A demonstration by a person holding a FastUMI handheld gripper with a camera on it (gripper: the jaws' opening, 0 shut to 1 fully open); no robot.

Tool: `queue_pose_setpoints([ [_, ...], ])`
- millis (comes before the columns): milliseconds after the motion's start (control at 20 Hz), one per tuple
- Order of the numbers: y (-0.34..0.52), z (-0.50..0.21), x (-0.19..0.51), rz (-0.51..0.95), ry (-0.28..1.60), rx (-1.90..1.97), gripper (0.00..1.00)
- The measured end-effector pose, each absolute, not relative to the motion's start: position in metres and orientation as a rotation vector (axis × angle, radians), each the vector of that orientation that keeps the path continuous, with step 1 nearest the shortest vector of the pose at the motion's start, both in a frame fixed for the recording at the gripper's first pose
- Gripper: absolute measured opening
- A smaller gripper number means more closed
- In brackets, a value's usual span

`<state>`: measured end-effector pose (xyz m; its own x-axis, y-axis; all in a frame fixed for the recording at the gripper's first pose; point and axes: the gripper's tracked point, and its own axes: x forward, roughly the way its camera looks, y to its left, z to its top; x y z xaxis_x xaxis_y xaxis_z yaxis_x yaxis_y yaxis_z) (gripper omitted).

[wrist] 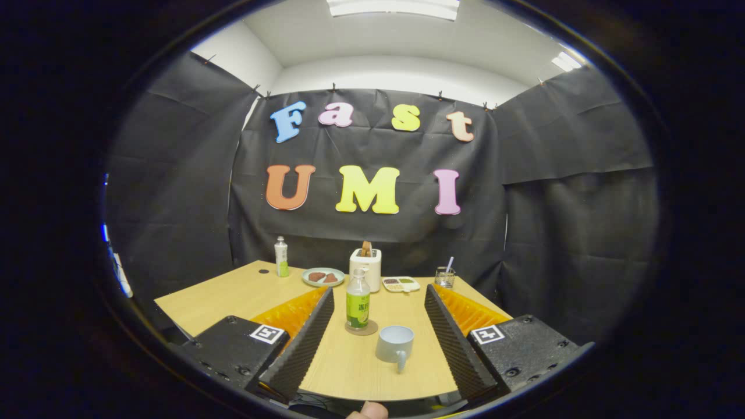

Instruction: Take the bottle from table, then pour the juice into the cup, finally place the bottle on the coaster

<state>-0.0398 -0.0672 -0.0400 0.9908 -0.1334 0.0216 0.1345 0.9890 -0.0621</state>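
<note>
Bottle (358,302) on coaster (361,329), jaws spread, empty

Wooden bench (233,297), booth interior, seen along the gripper (378,331).

- Fingers (302,343): two, black ribbed pads with orange backs, spread wide in the lower frame, holding nothing.
- Bottle (357,302): green label, white cap, upright on a round coaster (361,329), centre frame, between and just beyond the fingers.
- Cup (395,345): pale blue, handle toward the camera, just lower right of the coaster.
- Far edge, left to right: second small bottle (281,256); plate (323,277) with dark pieces; white toaster (365,265); divided tray (400,284); glass (444,277) with a straw.
</note>
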Motion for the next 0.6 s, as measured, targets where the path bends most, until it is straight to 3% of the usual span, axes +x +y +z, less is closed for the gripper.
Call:
queue_pose_setpoints([
  [600, -0.0658, -0.0426, -0.0402, -0.124, -0.029, -0.049, 1.00],
])
